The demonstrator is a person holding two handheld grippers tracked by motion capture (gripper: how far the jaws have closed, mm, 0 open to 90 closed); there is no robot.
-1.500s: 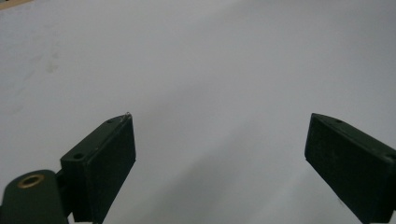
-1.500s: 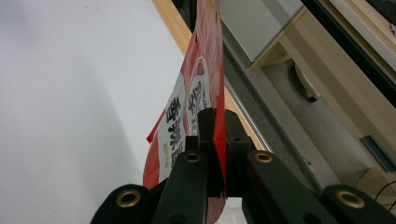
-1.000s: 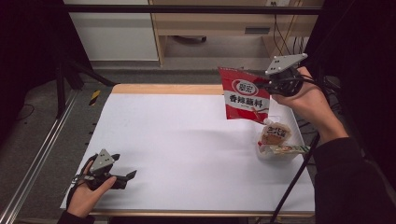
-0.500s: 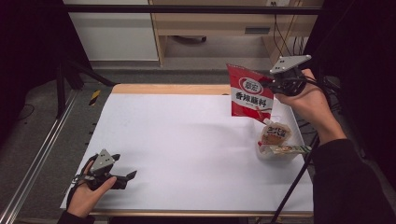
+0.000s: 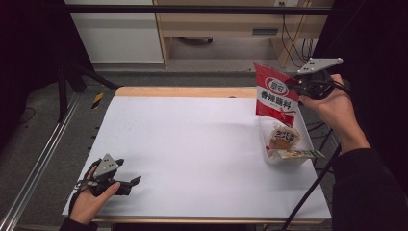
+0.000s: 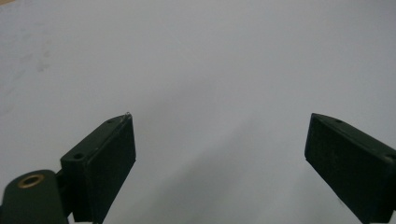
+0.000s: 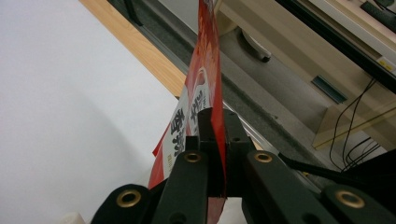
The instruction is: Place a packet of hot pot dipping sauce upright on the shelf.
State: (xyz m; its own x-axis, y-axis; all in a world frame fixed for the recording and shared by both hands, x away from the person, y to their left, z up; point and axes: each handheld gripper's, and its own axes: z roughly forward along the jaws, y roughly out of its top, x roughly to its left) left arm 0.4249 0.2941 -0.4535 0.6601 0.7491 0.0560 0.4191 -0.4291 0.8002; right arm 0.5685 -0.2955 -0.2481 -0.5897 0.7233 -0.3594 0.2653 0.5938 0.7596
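A recording lab — black curtains (image 5: 29, 57) at 9 and 3 o'clock, a metal frame rail (image 5: 38, 163) at 8, a white-topped table (image 5: 192, 144) and loose cables (image 5: 293, 43) at 1 o'clock.

Black tools (image 5: 293, 87), grey plates, black sleeves

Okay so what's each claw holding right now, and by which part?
The right claw pinches the red snack packet by its side edge, above the clear tub. The left claw is open, holding nothing.
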